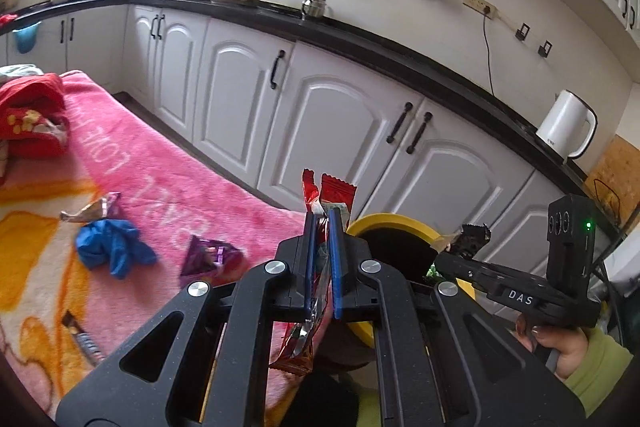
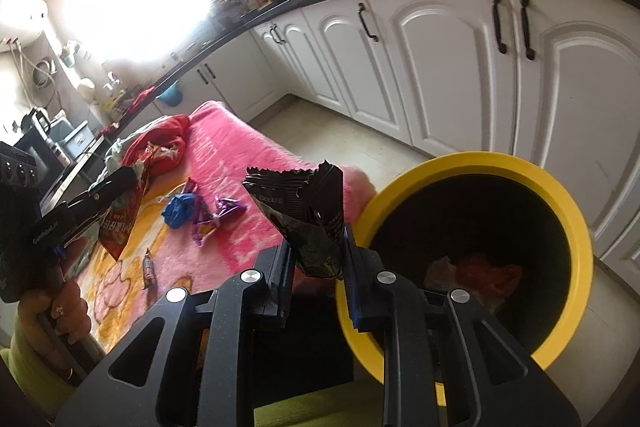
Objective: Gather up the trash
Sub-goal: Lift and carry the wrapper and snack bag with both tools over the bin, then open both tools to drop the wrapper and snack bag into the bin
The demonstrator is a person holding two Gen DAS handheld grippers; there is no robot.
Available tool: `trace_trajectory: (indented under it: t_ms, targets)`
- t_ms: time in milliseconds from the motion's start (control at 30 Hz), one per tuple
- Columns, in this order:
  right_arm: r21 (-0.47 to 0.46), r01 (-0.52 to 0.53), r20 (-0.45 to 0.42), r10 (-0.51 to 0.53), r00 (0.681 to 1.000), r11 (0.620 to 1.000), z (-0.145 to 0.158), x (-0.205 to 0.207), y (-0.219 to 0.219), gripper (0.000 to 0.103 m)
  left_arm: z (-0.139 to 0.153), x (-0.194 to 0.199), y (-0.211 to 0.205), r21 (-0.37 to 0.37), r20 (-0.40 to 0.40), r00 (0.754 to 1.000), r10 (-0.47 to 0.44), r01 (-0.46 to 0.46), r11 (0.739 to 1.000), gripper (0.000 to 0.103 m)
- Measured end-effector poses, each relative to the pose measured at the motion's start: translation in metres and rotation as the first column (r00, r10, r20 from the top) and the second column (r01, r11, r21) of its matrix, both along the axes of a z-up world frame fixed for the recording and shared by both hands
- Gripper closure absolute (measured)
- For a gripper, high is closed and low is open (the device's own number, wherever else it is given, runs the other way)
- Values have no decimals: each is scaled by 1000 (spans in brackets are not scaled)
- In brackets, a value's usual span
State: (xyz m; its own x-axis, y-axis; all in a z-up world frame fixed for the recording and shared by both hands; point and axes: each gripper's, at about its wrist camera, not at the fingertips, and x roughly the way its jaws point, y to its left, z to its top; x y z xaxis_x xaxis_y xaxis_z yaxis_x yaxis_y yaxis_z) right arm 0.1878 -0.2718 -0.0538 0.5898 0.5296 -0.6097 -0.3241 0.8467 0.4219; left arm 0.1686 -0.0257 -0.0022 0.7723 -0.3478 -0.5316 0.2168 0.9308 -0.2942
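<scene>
Left gripper [image 1: 324,223] fingers pinching red snack wrapper [image 1: 334,193], right gripper [image 2: 318,243] fingers pinching black wrapper [image 2: 308,211]; both beside yellow-rimmed bin [image 2: 560,203] holding trash. Purple wrappers [image 1: 208,259], blue glove [image 1: 112,247] on pink blanket [image 1: 168,163].

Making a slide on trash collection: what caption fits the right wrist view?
Right claw grips a black wrapper beside the yellow-rimmed bin; more wrappers litter the pink blanket.

Left gripper [image 1: 325,227] at lower centre, blue pads clamped on a red snack wrapper [image 1: 335,193]. Right of it a yellow-rimmed bin [image 1: 390,223]. Far right, right gripper [image 1: 466,241] pinching a black wrapper [image 1: 476,235]. Lower left, pink blanket [image 1: 160,163] with blue glove [image 1: 112,247] and purple wrapper [image 1: 210,257].
</scene>
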Motion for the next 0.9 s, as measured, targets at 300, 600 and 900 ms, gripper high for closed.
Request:
trace_trajectory:
  t_ms: [300,600,900]
  targets:
    - [-18,67,-3,-67,998,998,-12,1,-31,82,-13,13,-38,6,-31,998,-58,58,998,100]
    - [-50,158,-45,-161,986,986,-37,2,-64,82,-34,31,-79,20,-86,988,-130,132,991,100]
    - [-56,220,-141,-226,964,974,-71,7,-88,78,-61,50,-121,26,-150,968,-202,208,978,99]
